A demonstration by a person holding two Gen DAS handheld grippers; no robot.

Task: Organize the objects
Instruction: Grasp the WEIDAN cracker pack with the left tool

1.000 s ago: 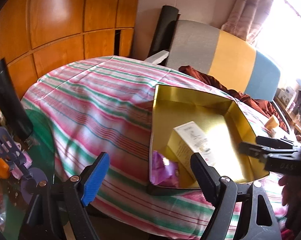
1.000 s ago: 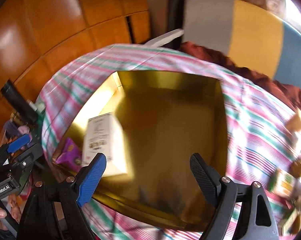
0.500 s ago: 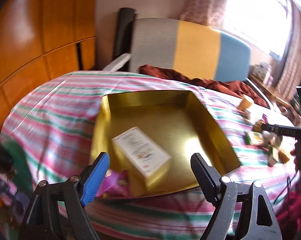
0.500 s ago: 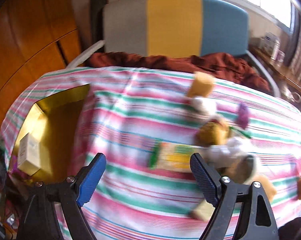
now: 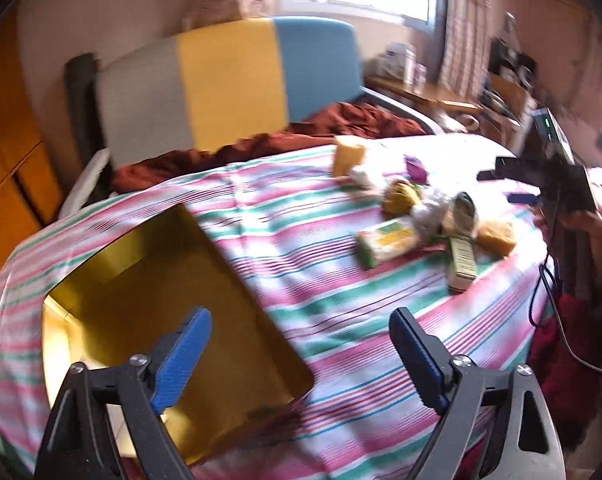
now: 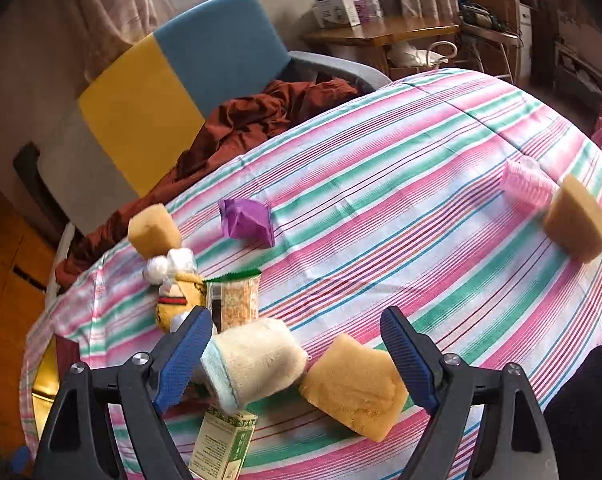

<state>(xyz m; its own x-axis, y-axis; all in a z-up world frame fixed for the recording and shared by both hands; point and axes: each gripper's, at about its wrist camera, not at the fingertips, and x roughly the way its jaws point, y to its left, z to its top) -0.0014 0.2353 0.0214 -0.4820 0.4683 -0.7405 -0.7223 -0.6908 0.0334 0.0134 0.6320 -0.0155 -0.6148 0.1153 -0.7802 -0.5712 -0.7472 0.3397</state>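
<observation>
Hovering over the yellow sponge block (image 6: 353, 386), right gripper (image 6: 297, 356) spread, empty. Sponge looks light, compressible: pinch across its flat sides. Left gripper (image 5: 299, 356) spread above the gold tray (image 5: 113, 256).

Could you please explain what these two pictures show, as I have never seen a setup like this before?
There is no robot: a person holds a two-finger clamp in each hand, each carrying a wide-angle camera looking along its fingers. One picture is from the left gripper, above a gold tray on a striped tablecloth. The other is from the right gripper, hovering over a rolled cloth and a sponge, among other clutter. Both grippers are open and hold nothing.
</observation>
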